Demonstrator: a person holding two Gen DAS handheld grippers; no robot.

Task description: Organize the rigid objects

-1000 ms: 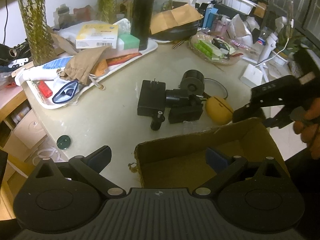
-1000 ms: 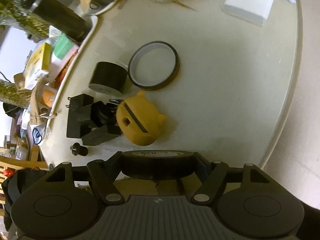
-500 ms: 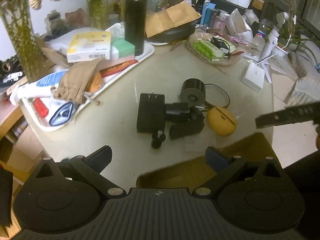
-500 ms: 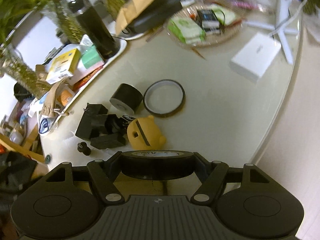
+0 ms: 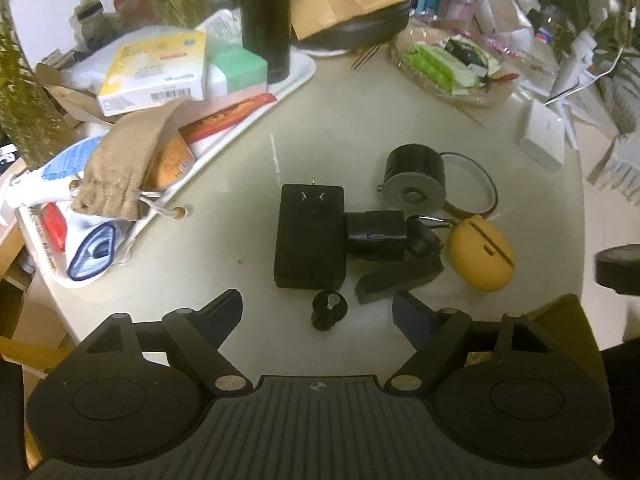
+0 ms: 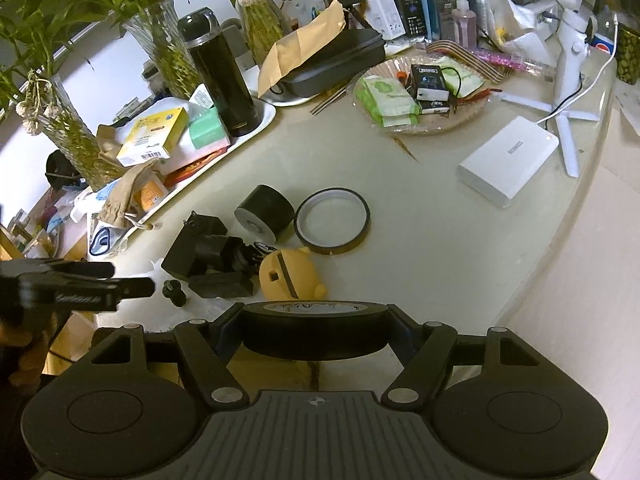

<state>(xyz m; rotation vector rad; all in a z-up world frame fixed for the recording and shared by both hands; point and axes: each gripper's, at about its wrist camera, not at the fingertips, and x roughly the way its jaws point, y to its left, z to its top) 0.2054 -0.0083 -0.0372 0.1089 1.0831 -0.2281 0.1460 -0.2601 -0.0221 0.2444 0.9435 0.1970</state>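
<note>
cluttered table (image 5: pixel 240 216): left claw (image 5: pixel 318 312) closing, empty, knob (image 5: pixel 329 310) between tips (right claw (image 6: pixel 314 330) clamps tape roll (image 6: pixel 316 326)).

Near the round cream table's (image 6: pixel 460 240) front edge lie three rolls of tape: one thick black roll (image 6: pixel 264 212), one thin amber-rimmed ring (image 6: pixel 333 222) and one black roll held in a gripper (image 6: pixel 316 334). There are also one black plug adapter (image 5: pixel 310 236), one yellow bear-shaped case (image 5: pixel 482 256) and one small black knob (image 5: pixel 329 310).
</note>
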